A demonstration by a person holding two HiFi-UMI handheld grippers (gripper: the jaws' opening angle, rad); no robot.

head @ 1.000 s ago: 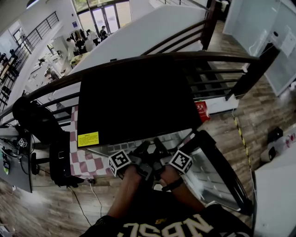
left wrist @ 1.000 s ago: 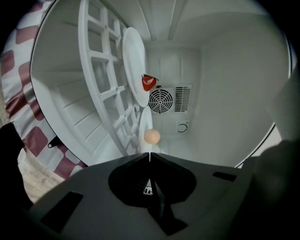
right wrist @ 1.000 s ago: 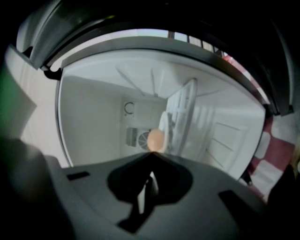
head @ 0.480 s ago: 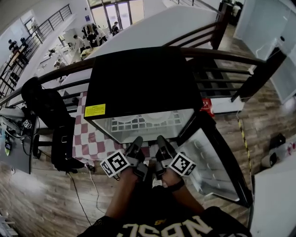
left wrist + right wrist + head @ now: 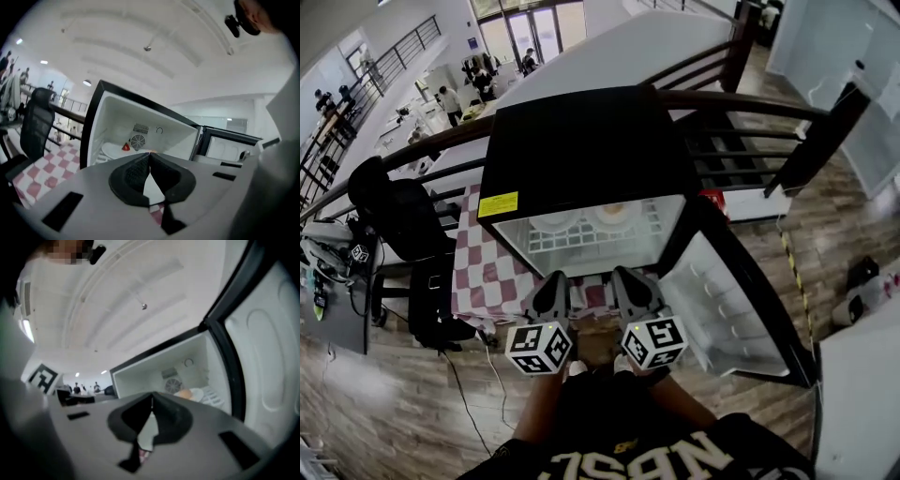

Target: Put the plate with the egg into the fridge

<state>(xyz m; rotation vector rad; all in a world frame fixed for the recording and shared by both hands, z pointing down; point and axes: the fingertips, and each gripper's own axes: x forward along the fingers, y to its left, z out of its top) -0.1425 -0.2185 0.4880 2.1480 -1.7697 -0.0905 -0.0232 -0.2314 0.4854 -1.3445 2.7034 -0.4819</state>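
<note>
Black fridge (image 5: 581,141) stands open, door (image 5: 727,300) swung out to the right of the right gripper (image 5: 624,275). Left gripper (image 5: 555,278) just beside it. Both sets of fingers pressed together, nothing between. Ahead of the fingertips, well apart from them, plate with egg (image 5: 614,215) sits on wire shelf (image 5: 581,246) inside.

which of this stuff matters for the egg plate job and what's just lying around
Job: fridge, its open door, plate with the egg, left tool, right tool, both shut.
Lying about: second plate, office chair, checked cloth, railing.
</note>
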